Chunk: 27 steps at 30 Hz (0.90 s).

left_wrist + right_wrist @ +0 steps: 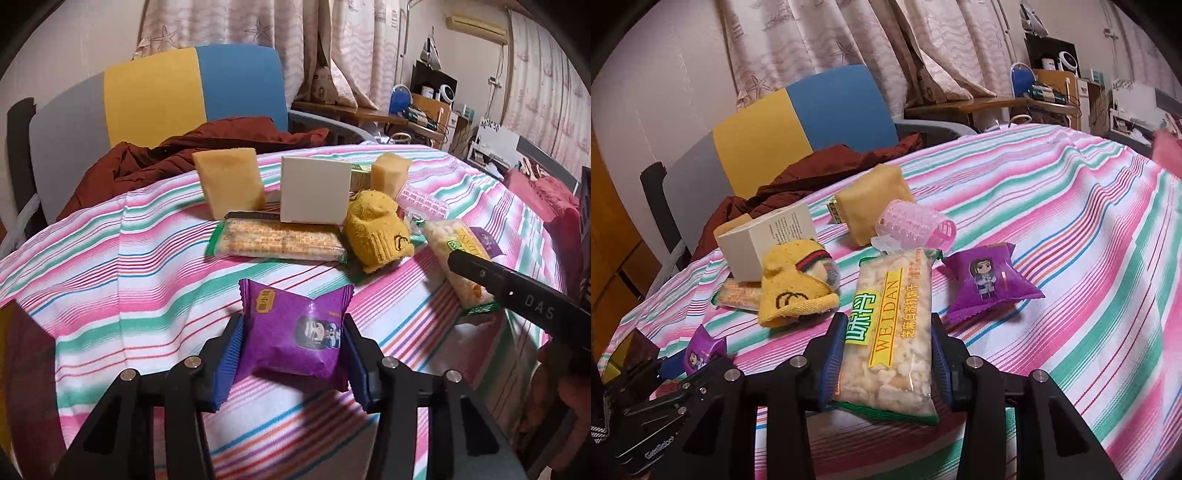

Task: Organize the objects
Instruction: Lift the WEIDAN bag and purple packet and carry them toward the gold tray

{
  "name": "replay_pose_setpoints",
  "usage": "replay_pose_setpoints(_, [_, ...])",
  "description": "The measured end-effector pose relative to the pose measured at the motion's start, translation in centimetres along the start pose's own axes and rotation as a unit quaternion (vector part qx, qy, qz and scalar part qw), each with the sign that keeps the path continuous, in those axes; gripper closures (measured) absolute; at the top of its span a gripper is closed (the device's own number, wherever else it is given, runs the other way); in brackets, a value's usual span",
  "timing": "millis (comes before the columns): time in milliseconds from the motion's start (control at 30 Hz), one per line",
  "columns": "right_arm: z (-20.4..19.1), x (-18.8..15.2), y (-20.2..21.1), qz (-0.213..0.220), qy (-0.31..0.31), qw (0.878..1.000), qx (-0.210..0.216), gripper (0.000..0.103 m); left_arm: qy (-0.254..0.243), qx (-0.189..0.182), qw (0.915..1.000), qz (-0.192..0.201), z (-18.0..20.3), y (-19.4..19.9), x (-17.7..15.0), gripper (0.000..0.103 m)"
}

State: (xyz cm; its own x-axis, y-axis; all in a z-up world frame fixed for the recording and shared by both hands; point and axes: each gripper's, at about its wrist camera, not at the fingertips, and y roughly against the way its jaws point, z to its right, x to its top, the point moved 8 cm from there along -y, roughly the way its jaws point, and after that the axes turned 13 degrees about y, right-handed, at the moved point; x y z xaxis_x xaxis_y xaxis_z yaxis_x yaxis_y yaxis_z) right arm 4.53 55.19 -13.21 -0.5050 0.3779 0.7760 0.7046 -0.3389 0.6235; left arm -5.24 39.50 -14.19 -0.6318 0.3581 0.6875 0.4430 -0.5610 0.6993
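Sorting barely begun: left hand-held gripper point(291, 354) clamps purple foil snack pouch point(295, 332), right hand-held gripper point(884, 363) clamps clear cracker packet point(886, 332), both on striped counter point(129, 258); yellow sock point(376, 232), white box point(314, 192), sponges unsorted.

Around the white box point(315, 190): 2 purple snack packs point(988, 281), 2 cracker pkts point(277, 242), 2 sponges point(229, 182), 1 yellow sock point(376, 232), 1 pink roller point(916, 227).
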Motion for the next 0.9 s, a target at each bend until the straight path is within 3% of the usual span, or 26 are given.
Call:
replay_pose_setpoints(433, [-1.9,-1.5,1.7,-0.019,0.025,0.999,0.016,0.062,0.019,-0.009,0.9996,0.021,-0.9,3.3,-2.1,0.052])
replay_pose_setpoints(700, [-4.7,-3.2,4.1,-0.035,0.036,0.997,0.058,0.062,0.026,-0.02,0.9988,0.036,-1.0,5.5,-3.5,0.052])
replay_pose_setpoints(900, [-7.2,-3.4,5.9,-0.036,0.05,0.995,0.082,0.062,0.064,-0.036,0.9962,0.046,-2.1,7.8,-4.6,0.052])
